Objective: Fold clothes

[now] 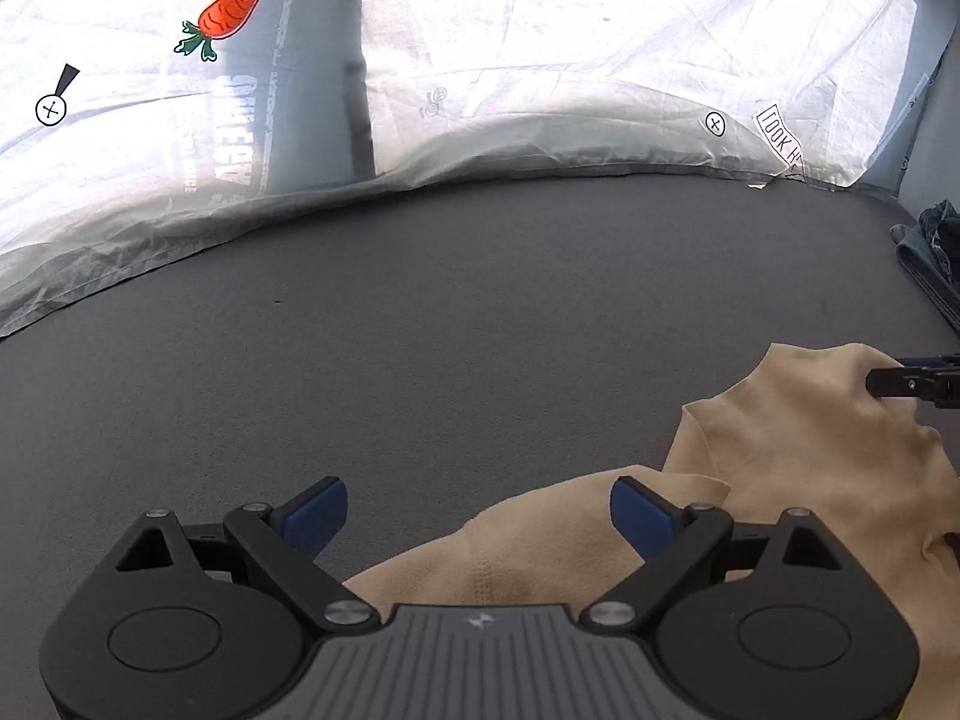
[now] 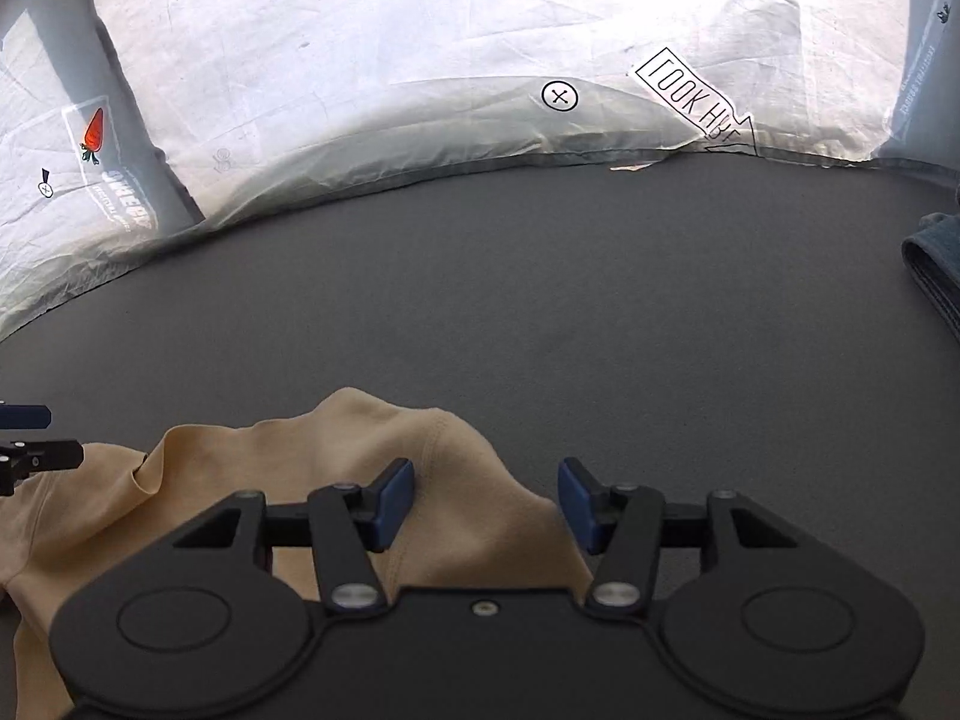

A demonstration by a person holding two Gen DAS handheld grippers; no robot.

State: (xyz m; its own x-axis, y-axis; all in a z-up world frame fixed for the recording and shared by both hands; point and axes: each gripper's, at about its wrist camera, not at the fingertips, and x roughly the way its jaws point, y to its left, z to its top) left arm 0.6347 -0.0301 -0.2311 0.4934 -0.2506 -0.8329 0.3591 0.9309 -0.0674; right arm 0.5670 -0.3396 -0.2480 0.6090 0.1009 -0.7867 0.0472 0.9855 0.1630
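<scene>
A crumpled beige garment [image 1: 798, 450] lies on the dark grey surface [image 1: 420, 330] at the near right; in the right wrist view it [image 2: 288, 468] bunches up under and left of my right gripper. My left gripper [image 1: 478, 516] is open, with the garment's edge beneath its right finger. My right gripper [image 2: 486, 501] is open above the garment's right part; its fingers [image 1: 900, 381] show at the right edge of the left wrist view, resting over the cloth. Neither holds anything.
A white printed sheet [image 1: 540, 60] with a carrot picture [image 1: 231, 12] rises along the far edge of the surface. Folded blue denim [image 2: 936, 276] lies at the far right.
</scene>
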